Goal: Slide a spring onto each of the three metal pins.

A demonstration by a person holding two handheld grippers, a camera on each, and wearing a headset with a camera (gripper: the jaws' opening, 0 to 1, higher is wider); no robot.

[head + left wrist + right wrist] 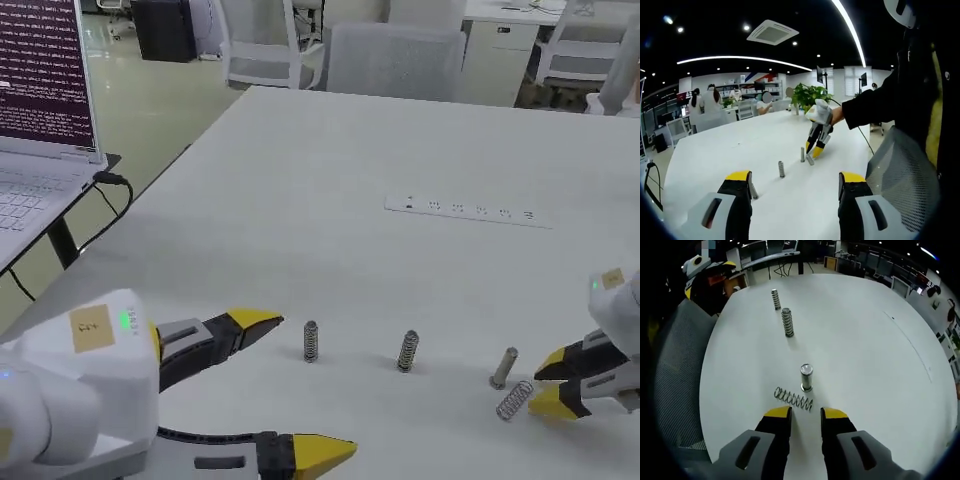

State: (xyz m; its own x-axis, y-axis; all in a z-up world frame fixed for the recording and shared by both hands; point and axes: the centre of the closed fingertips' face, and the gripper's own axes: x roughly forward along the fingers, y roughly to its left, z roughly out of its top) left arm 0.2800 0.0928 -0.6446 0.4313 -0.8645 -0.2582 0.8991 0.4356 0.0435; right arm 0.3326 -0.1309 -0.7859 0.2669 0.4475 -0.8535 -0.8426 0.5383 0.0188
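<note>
Head view, from left to right: a laptop [40, 120] stands on its own stand beyond the left edge of the desk [380, 150]. The left gripper [300, 385] hovers low over the near left part of the desk, its jaws spread wide and holding nothing. Just right of its upper tip stands the first pin [311, 341], upright, with a spring around it. The second pin [407, 351] stands near it, also upright and also with a spring on it. The third pin [504, 368] is bare metal. The loose spring [514, 400] lies flat on the desk just beside its foot, on the near side. The right gripper [547, 382] has its tips close to this spring; the jaws are a little apart and grip nothing.

Judging from this, two of the three pins are done. What is left is to pick up the loose spring and slide it over the third pin.

For moving there is much room. The desk behind the pins is wide and bare, and the power strip [467, 211] lies well apart from them. The near edge of the desk is not far from the grippers, and the second pin stands near the third, so a wide swing to the left could knock it.
</note>
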